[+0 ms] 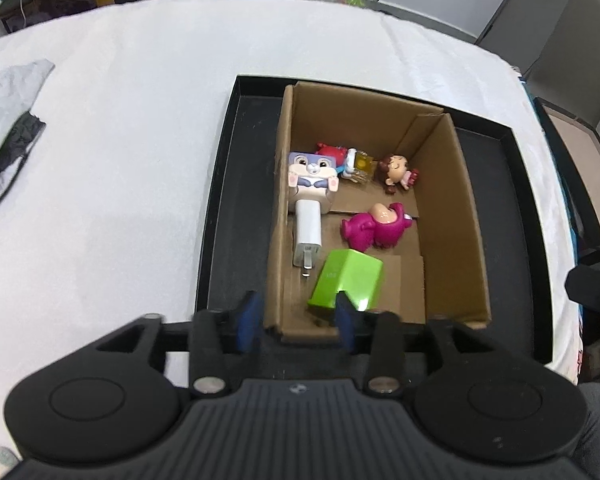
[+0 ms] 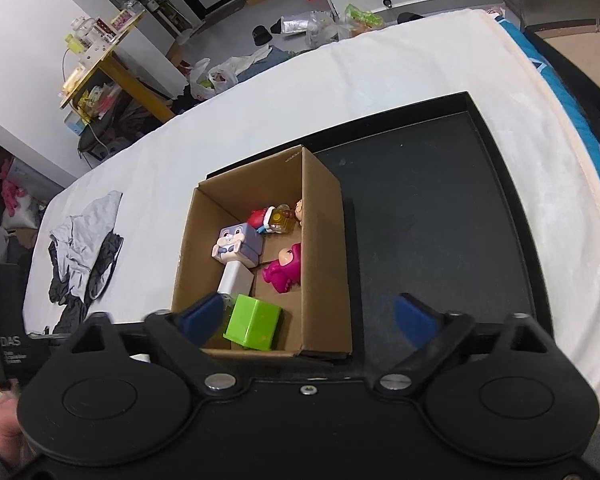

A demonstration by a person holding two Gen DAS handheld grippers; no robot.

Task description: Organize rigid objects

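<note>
The cardboard box [image 1: 364, 120] stands in the left part of a shallow black tray [image 1: 488, 184] on the white-covered counter [image 1: 140, 120], and it already holds everything rigid that can be seen. Along its left wall lie a square bunny-faced box [image 1: 312, 174] and, nearer, a white charger plug [image 1: 308, 236]. At the far end sit a red-and-white toy [image 1: 334, 151], a small amber bottle [image 1: 363, 163] and a little brown-haired doll [image 1: 396, 172]; a magenta bear figure [image 1: 374, 226] lies in the middle, and a green block [image 1: 346, 282] rests tilted at the near end.

The left gripper [image 1: 298, 318] hangs above the box's near edge, its fingers partly apart with nothing clamped; the green block lies just beyond them, apparently free. The right gripper [image 2: 310, 318] hovers over the same near edge, fingers spread wide and empty.

By my reading the sorting is nearly or fully done: the tray's right half is bare, and the only thing outside the tray on the counter is a crumpled grey and black cloth [image 2: 86, 252] far left, which is soft and no part of the job.
</note>
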